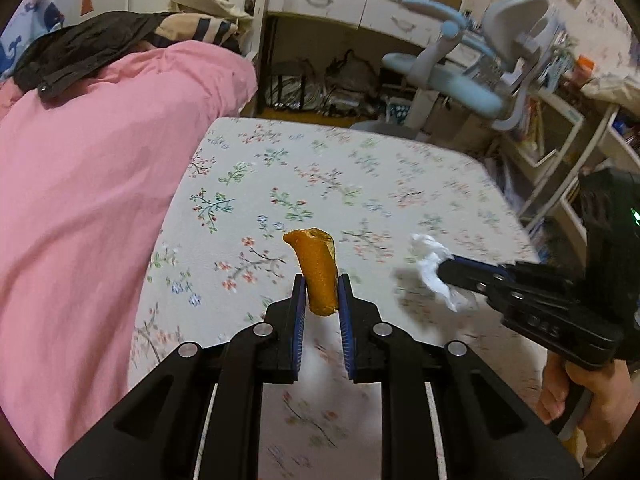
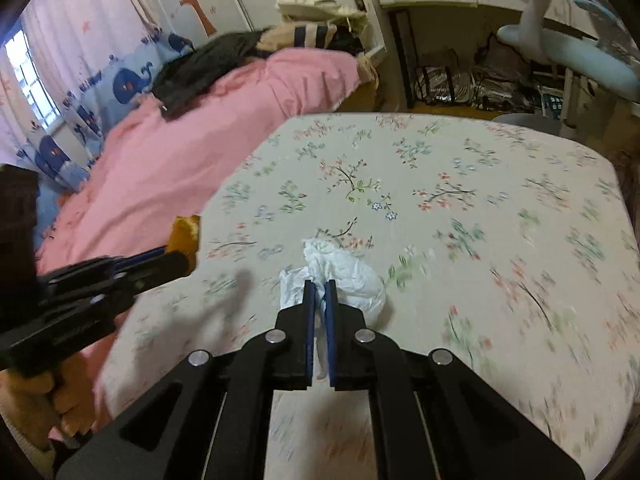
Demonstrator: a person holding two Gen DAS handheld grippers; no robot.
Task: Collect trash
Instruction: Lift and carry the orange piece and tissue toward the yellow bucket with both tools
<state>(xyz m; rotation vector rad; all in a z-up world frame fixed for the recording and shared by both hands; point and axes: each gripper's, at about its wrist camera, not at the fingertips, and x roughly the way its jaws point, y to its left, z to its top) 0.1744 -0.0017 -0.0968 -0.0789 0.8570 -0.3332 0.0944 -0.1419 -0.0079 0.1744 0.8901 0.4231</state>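
White tissue (image 2: 340, 276), soft, weightless: right gripper (image 2: 319, 292) clamped mid-wad. Stiff orange peel (image 1: 318, 272) at 9 o'clock, pinched low by left gripper (image 1: 321, 290).

A child's bedroom: bed (image 1: 320, 168), pink duvet (image 1: 100, 180), desk chair (image 1: 472, 80).

Dim warm room light; window (image 2: 28, 84) glowing far left; motion blur smearing near bedsheet (image 2: 520, 280); fisheye bending edges, dark corners vignetting.

The peel (image 1: 318, 272) is orange, the tissue (image 2: 340, 276) white, the bed sheet (image 1: 360, 176) cream with small floral sprigs, the blanket (image 1: 100, 160) plain pink, the fingers (image 1: 298, 308) black with blue pads.
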